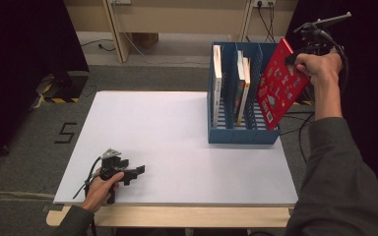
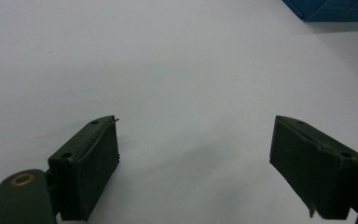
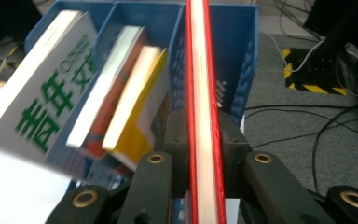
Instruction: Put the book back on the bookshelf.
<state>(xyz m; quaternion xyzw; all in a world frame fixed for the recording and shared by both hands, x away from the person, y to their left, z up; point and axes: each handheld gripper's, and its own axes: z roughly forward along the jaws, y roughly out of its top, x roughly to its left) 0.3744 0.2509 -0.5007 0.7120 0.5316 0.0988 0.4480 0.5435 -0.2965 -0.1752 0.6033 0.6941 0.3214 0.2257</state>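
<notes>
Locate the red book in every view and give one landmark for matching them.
High view: the red book hangs tilted at upper right, clamped by the right gripper, beside the blue rack.
Left gripper view: not in it.
Right gripper view: edge-on at centre, between the jaws.
Shared landmark: the blue rack.

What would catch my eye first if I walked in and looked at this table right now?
Most likely the bright red book, held up in the air by the right gripper at the right end of the blue file rack, its jaws clamped on the book's edge. The rack stands at the white table's far right with three books upright in its slots. At the near left corner, the left gripper rests open and empty on the table.
</notes>
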